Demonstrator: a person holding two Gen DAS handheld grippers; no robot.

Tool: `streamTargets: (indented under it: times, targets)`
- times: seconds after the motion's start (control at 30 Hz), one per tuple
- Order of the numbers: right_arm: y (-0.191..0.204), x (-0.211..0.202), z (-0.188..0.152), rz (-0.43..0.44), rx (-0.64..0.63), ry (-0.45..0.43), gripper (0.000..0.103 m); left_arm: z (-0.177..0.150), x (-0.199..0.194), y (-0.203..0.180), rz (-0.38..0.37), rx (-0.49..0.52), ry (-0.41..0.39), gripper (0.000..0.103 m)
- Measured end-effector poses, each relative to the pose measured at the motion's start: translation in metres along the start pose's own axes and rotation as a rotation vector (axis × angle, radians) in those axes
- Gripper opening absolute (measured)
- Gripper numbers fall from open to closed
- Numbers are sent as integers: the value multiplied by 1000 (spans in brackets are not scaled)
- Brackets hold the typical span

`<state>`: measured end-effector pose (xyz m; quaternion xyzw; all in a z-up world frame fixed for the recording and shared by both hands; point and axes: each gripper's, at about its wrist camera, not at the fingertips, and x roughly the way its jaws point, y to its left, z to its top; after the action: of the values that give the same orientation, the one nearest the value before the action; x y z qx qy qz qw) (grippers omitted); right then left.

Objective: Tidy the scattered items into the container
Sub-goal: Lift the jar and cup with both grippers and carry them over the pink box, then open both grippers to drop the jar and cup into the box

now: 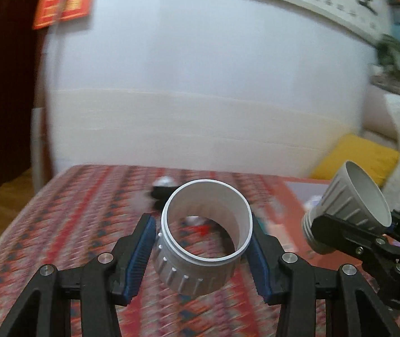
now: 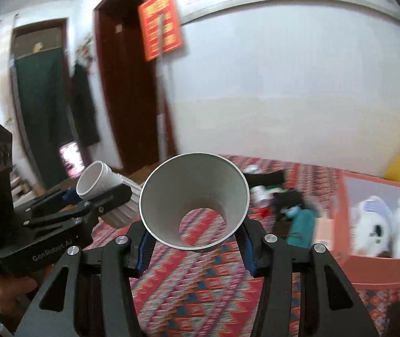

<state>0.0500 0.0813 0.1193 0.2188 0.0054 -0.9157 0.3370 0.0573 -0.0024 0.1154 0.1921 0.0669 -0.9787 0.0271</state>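
Observation:
My left gripper [image 1: 202,241] is shut on a grey ribbed ring [image 1: 188,272], an open tube with a white inside, held above the red patterned tablecloth [image 1: 73,224]. My right gripper [image 2: 194,241] is shut on a grey funnel-shaped cone [image 2: 172,196] that is open at both ends. Each gripper shows in the other's view: the right gripper [image 1: 362,224] with the cone [image 1: 348,196] at the right, the left gripper [image 2: 99,196] with the ring [image 2: 99,179] at the left. An orange box [image 2: 340,205] on the right holds a white plush toy [image 2: 374,224].
Scattered items lie mid-table: a black piece [image 2: 287,199], a teal piece [image 2: 301,224] and a white piece [image 2: 259,192]. A yellow cushion [image 1: 360,157] sits past the table's right side. A hand [image 2: 0,289] grips the left tool. A white wall stands behind the table.

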Motion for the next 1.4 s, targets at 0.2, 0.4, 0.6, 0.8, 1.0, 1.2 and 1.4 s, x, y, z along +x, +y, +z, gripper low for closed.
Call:
streamTargets:
  times: [0.2, 0.4, 0.6, 0.8, 1.0, 1.2, 1.4]
  targets:
    - [-79, -22, 12, -183, 76, -72, 53, 29, 57, -71, -164, 74, -12, 54]
    - [-166, -23, 25, -363, 151, -139, 53, 53, 128, -127, -287, 100, 7, 54]
    - [-274, -14, 32, -574, 280, -183, 53, 51, 234, -184, -374, 121, 128, 54]
    - [-367, 24, 12, -638, 371, -49, 54, 28, 304, -234, -429, 181, 225, 64]
    - [-406, 47, -12, -663, 457, 21, 93, 17, 330, -235, -463, 177, 275, 91]
    - [-382, 36, -2, -641, 422, -29, 93, 29, 309, -169, -346, 96, 250, 95]
    - [-332, 32, 19, -576, 355, -76, 96, 3, 271, -68, -148, 22, 305, 96]
